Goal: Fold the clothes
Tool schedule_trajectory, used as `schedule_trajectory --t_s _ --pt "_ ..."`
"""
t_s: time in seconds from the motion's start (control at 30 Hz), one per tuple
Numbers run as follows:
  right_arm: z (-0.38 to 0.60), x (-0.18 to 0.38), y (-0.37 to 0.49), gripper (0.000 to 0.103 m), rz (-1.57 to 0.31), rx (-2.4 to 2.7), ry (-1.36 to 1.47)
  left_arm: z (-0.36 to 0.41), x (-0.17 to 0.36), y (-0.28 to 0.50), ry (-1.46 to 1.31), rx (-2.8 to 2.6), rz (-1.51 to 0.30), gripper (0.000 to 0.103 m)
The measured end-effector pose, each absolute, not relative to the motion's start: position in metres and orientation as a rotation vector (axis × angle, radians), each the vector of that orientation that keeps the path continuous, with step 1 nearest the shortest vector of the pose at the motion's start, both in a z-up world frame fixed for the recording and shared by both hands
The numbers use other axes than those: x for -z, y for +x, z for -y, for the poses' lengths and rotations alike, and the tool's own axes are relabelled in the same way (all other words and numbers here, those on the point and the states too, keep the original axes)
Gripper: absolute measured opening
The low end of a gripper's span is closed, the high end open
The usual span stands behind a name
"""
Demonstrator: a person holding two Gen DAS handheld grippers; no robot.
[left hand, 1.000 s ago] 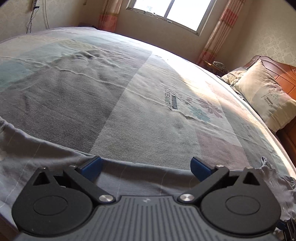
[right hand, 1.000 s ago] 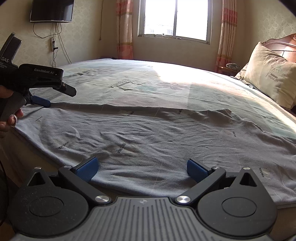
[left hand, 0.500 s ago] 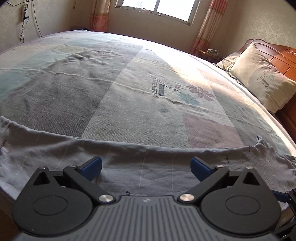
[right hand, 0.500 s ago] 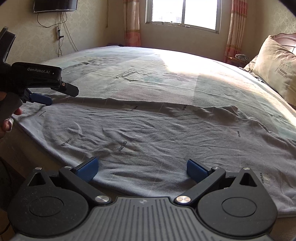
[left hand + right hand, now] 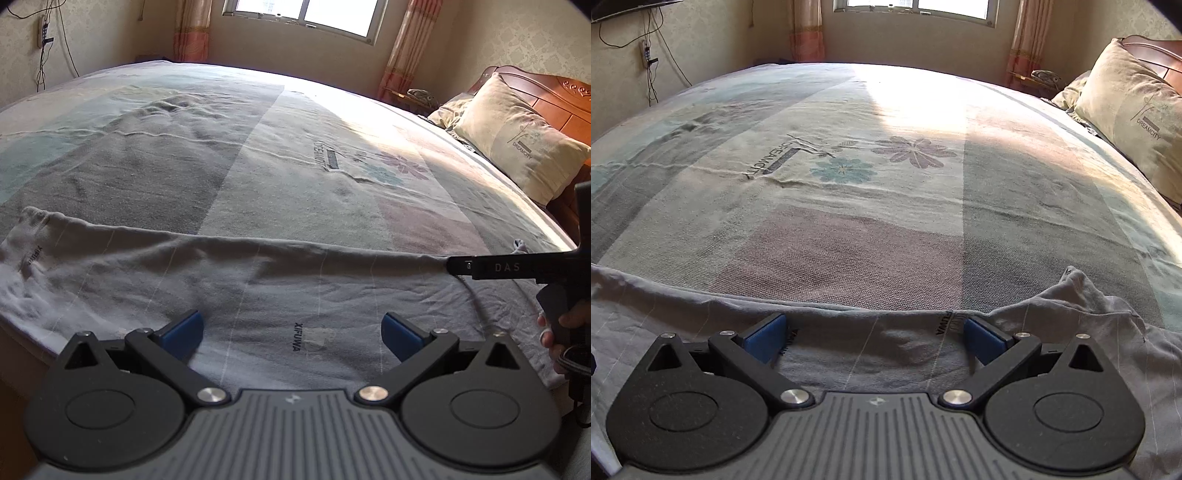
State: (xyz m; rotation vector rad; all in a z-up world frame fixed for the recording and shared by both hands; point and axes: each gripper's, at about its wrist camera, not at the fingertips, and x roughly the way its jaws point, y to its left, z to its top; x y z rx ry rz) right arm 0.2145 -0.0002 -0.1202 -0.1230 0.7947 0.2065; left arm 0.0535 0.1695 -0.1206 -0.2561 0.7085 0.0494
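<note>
A grey T-shirt (image 5: 295,280) with thin white lines lies spread flat along the near edge of the bed. In the left wrist view my left gripper (image 5: 291,328) hovers open over its near part, blue pads wide apart and nothing between them. My right gripper (image 5: 451,266) enters from the right, held by a hand (image 5: 569,317), with its tip at the shirt's far edge. The right wrist view shows that gripper (image 5: 875,336) open, its pads low over the T-shirt (image 5: 1089,310) just short of the far hem. A raised fold of cloth stands to its right.
The patterned bed sheet (image 5: 295,166) stretches far beyond the shirt towards the window. A beige pillow (image 5: 517,136) leans on the wooden headboard (image 5: 554,96) at the right. A nightstand (image 5: 410,96) stands by the curtain. The bed's edge runs just under the grippers.
My left gripper has drawn back from the shirt's far edge towards the near side. My right gripper has moved from the near side forward to the far hem. Both stayed open.
</note>
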Motion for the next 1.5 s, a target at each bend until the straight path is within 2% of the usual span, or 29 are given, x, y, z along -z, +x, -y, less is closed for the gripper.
schedule_trajectory --t_s 0.17,0.37,0.57,0.67,0.8,0.93,1.03,1.5 --pt "-0.001 0.115 0.22 0.103 -0.814 -0.229 -0.114 -0.171 0.12 0.051 -0.265 -0.041 -0.7 0.102" --pt "0.007 0.094 0.167 0.103 -0.799 -0.312 -0.144 -0.164 0.114 0.047 -0.249 -0.029 -0.704 0.102" --pt "0.025 0.118 0.117 0.103 -0.85 -0.323 -0.224 -0.131 0.123 0.039 -0.053 -0.047 -0.755 0.102" --pt "0.039 0.124 0.102 0.103 -0.799 -0.318 -0.171 -0.115 0.116 0.031 -0.001 -0.025 -0.745 0.102" --pt "0.038 0.126 0.098 0.103 -0.773 -0.308 -0.171 -0.087 0.108 0.025 0.07 0.08 -0.704 0.102" --pt "0.042 0.119 0.09 0.103 -0.782 -0.32 -0.196 -0.077 0.127 0.027 0.056 0.117 -0.754 0.102" --pt "0.049 0.12 0.078 0.103 -0.764 -0.327 -0.245 -0.07 0.119 0.025 0.066 0.127 -0.746 0.102" --pt "0.102 0.13 0.069 0.103 -0.744 -0.242 -0.115 -0.048 0.106 0.039 0.085 0.138 -0.781 0.102"
